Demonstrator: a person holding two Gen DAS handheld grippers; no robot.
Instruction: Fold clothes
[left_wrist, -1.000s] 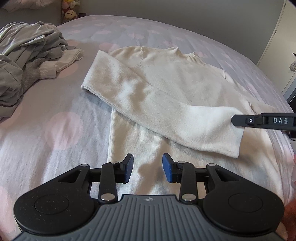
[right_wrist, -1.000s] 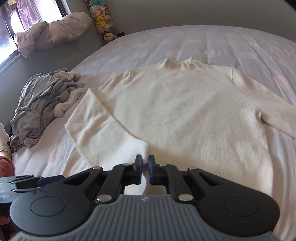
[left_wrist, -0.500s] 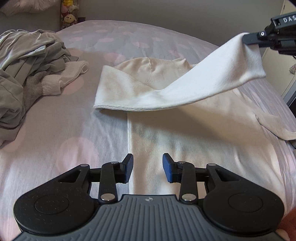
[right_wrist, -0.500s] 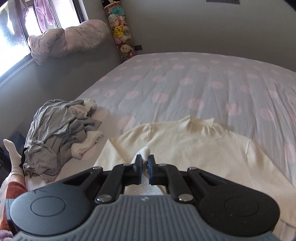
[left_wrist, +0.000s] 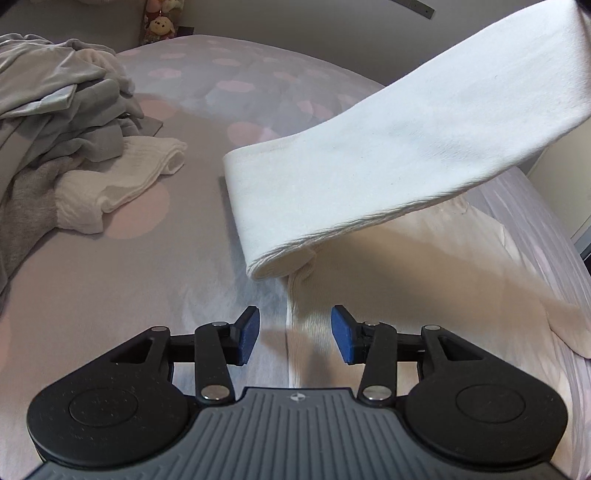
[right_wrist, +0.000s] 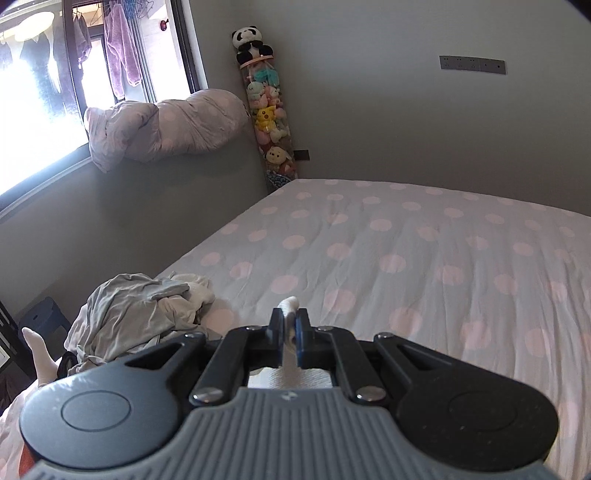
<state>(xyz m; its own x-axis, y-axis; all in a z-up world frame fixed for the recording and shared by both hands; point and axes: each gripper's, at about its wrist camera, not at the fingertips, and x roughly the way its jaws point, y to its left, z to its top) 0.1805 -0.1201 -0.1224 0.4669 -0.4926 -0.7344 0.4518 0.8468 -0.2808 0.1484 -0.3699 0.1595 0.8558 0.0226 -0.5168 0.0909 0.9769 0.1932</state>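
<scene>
One cream sweater (left_wrist: 424, 266) on dotted bed (right_wrist: 424, 251), body flat, one sleeve (left_wrist: 388, 158) lifted toward 1 o'clock. Right gripper (right_wrist: 290, 328) pinched on sleeve cuff (right_wrist: 289, 308), raised over bed. Left gripper (left_wrist: 293, 334) spread, holding nothing, low above sweater's side edge. One grey clothes pile (left_wrist: 55, 110) at 10 o'clock, well apart. Two grippers counted.

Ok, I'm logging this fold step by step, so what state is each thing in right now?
left gripper: open, holding nothing, low over the sweater's left edge.
right gripper: shut on the sleeve cuff.
sleeve: lifted off the bed, stretched up to the right.
sweater body: lying flat on the bed.
grey clothes pile: crumpled, unfolded.
white socks: lying loose beside the pile.
</scene>
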